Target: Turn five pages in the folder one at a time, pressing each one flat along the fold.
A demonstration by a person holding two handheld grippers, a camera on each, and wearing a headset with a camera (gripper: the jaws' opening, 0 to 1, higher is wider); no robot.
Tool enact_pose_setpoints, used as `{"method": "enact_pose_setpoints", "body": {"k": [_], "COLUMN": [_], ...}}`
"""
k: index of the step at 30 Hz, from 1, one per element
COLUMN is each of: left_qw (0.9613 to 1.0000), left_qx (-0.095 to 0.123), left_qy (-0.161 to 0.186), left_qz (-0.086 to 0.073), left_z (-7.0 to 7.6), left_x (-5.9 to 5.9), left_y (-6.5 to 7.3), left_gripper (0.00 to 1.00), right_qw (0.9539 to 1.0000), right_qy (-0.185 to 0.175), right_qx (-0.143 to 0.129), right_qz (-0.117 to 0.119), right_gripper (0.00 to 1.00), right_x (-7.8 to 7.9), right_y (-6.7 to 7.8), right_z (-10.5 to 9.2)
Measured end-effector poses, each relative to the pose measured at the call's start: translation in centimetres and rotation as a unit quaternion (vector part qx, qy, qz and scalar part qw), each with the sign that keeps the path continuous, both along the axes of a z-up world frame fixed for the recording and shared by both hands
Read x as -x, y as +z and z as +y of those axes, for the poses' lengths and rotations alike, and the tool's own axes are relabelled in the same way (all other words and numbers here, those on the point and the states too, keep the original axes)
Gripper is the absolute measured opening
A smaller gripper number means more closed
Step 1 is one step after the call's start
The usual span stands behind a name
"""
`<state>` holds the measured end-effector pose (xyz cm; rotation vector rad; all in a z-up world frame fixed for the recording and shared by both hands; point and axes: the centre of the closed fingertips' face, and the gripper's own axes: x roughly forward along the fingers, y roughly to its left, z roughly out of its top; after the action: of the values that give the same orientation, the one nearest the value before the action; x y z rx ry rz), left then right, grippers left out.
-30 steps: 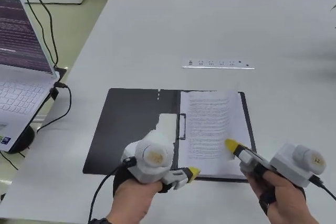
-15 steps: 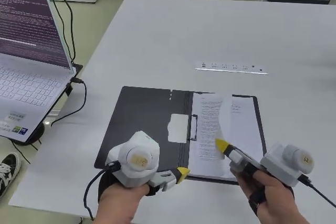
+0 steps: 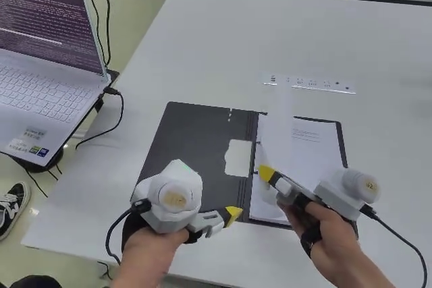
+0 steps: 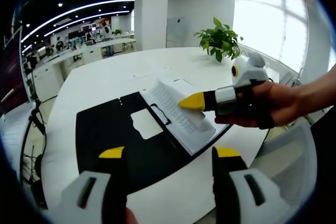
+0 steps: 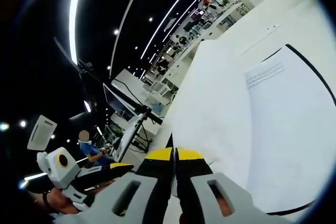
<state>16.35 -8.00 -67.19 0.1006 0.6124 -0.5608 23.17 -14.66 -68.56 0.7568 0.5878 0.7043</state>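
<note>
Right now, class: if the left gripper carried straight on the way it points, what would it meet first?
The left gripper, jaws open, would probably meet the folder first, at its black inside cover; the page pinched by the right gripper lies beyond. Depth is unclear.

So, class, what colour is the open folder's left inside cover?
Black cover, beside the lifted white page; clearest in head view.

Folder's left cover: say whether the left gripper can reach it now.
Probably yes: left gripper hovers open at the cover's near edge; the right gripper holds the page up, clear of it.
</note>
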Motion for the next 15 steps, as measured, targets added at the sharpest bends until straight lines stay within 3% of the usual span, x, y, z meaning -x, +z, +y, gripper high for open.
{"method": "enact_pose_setpoints", "body": {"k": [15], "left_qw": [0.9997], "left_qx": [0.015], "left_qy": [0.008], "left_qz": [-0.015], "left_z": [1.4], "left_x": [-0.3], "left_y": [1.0], "left_gripper": [0.65], "right_qw": [0.9995], "right_qy": [0.02], "right_qx": [-0.001], "right_qz": [0.024], "right_gripper": [0.0], "right_x": [0.7], "right_y": [-0.9], "right_z": [3.0]}}
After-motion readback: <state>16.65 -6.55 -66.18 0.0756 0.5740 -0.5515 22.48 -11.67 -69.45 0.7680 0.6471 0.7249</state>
